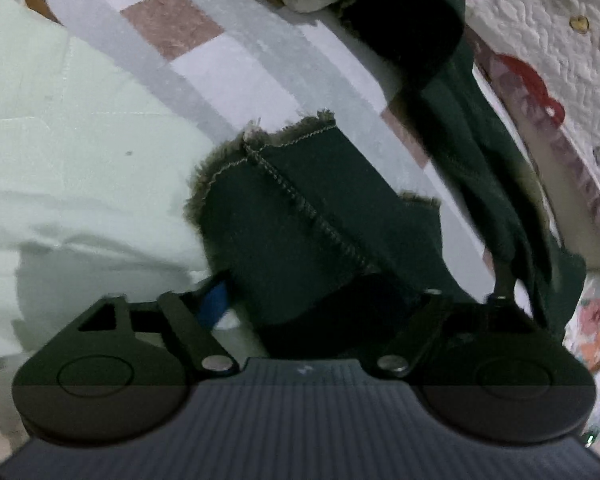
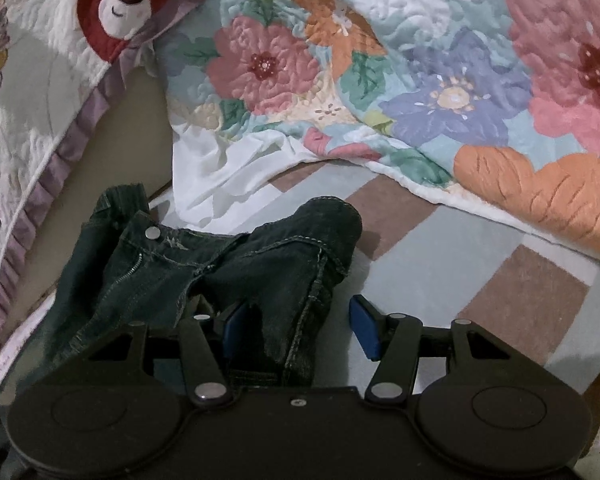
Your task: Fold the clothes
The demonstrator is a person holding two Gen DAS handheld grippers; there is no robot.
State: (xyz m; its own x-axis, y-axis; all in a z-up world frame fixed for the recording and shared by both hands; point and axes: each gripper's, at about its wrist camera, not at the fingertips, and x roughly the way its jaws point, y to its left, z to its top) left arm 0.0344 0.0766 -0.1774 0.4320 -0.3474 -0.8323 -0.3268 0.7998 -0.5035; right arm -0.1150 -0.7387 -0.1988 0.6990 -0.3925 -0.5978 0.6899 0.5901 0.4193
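Dark green jeans lie on a checked bed sheet. In the left wrist view the frayed leg hem (image 1: 300,200) drapes over my left gripper (image 1: 320,300); its jaws are spread wide, with denim lying between them and hiding the right pad; one blue pad (image 1: 216,300) shows at the left. In the right wrist view the waistband with button and zipper (image 2: 152,248) lies bunched ahead. My right gripper (image 2: 300,324) is open, with a fold of the jeans (image 2: 288,280) between its blue pads (image 2: 364,328), not clamped.
A floral quilt (image 2: 420,80) covers the far right of the bed. A white quilted blanket with a red bear (image 2: 116,8) lies at the left. A pale white cloth (image 1: 60,140) lies left of the hem. The sheet (image 2: 480,280) has brown and grey checks.
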